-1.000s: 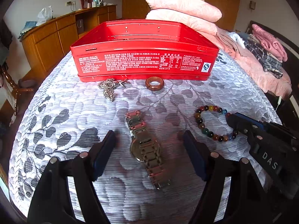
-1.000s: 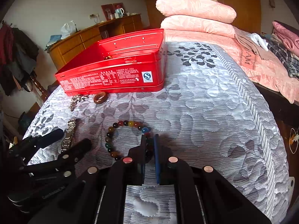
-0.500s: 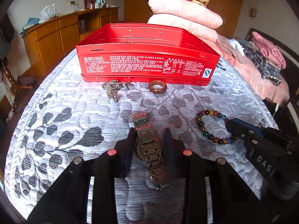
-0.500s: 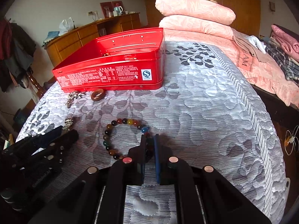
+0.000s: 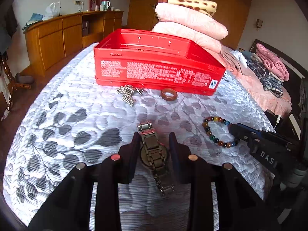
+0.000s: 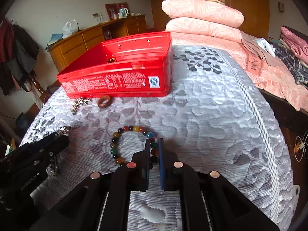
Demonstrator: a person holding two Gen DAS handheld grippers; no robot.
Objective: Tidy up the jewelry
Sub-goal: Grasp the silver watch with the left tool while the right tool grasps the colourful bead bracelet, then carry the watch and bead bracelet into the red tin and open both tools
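Jewelry lies on the bed before the red box (image 5: 157, 71): the left gripper (image 5: 154, 144) has just squeezed in around the watch (image 5: 154, 152) and the right gripper (image 6: 154, 150) still pinches the bead bracelet (image 6: 132, 129), so both look ready to lift.

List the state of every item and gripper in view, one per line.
red tin: open, no lid on.
watch: flat on the bedspread, between the left gripper's fingers.
left gripper: closed on the watch.
bead bracelet: on the bedspread, one side pinched.
right gripper: shut on the bracelet.
brown ring: loose by the tin.
silver chain: heaped by the tin.
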